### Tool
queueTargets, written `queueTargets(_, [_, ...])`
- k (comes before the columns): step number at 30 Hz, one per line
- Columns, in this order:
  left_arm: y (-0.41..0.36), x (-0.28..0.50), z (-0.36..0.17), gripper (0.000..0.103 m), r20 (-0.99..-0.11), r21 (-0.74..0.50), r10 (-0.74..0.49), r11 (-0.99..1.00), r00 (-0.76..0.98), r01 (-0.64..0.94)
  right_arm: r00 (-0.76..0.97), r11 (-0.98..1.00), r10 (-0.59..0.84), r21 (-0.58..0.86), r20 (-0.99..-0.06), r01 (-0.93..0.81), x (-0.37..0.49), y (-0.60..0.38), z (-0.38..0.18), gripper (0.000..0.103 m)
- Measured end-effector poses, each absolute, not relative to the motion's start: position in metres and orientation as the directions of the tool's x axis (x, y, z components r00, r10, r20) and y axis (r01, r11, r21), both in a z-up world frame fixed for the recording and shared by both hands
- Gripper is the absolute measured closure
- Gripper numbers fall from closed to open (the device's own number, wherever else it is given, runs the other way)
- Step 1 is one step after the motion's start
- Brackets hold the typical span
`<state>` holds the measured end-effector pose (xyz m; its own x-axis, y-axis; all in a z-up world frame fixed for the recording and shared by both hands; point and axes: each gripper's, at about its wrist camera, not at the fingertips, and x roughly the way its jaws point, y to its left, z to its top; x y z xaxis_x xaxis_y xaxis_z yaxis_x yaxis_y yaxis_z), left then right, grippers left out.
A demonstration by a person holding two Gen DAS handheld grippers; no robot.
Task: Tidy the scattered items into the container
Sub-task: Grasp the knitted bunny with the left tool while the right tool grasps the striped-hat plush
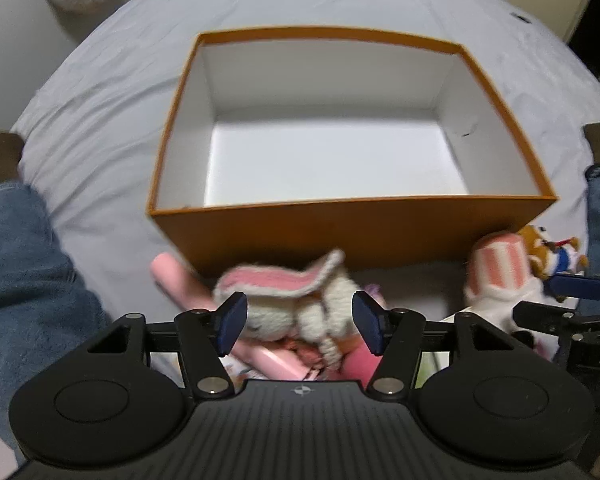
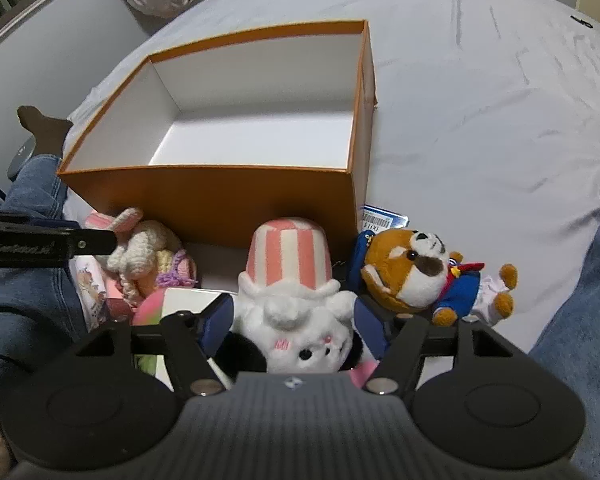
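Both tongs are spread, the left gripper (image 1: 300,322) straddling the crocheted bunny (image 1: 288,300), the right gripper (image 2: 296,326) straddling the white plush (image 2: 296,320), and the empty orange box (image 1: 352,232) lies straight ahead.

left gripper (image 1: 300,320) fingers spread, right gripper (image 2: 296,326) fingers spread

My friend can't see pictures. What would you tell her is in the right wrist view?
The right tongs sit open around a white plush toy wearing a pink-and-white striped hat. Behind it stands an empty orange box on a pale sheet, with a brown dog plush in a blue outfit to its right and a crocheted bunny to its left.
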<state>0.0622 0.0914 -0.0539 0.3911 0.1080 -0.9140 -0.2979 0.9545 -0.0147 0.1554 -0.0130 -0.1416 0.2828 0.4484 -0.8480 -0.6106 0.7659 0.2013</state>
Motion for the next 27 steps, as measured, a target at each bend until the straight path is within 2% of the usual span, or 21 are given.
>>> queueTargets(5, [0.116,0.055,-0.067,0.035,-0.937,-0.133,0.038,0.881,0.348,-0.454,0.248,0.774,0.423,0.206,-0.871,-0.598,0.161,-0.009,-0.153,0.031])
queueTargets(11, [0.139,0.054,-0.083,0.035,-0.938,-0.207,0.015,0.777,0.347,-0.594,0.218,0.775,0.424,0.227,-0.879,-0.590,0.166,-0.009,-0.159,0.028])
queueTargets(20, [0.142,0.069,-0.097,0.032,-0.943,-0.212,0.013,0.749,0.334,-0.628,0.193,0.774,0.402,0.220,-0.895,-0.593,0.172,0.001,-0.164,0.026])
queueTargets(23, [0.143,0.074,-0.103,0.027,-0.943,-0.218,0.007,0.745,0.334,-0.631,0.184,0.774,0.394,0.217,-0.900,-0.596,0.173,0.005,-0.168,0.026])
queueTargets(24, [0.143,0.075,-0.105,0.023,-0.941,-0.221,0.005,0.746,0.337,-0.629,0.182,0.774,0.391,0.216,-0.902,-0.596,0.174,0.007,-0.170,0.026])
queueTargets(27, [0.141,0.080,-0.109,0.022,-0.938,-0.204,0.028,0.764,0.347,-0.612,0.172,0.775,0.391,0.223,-0.904,-0.591,0.174,0.009,-0.175,0.027])
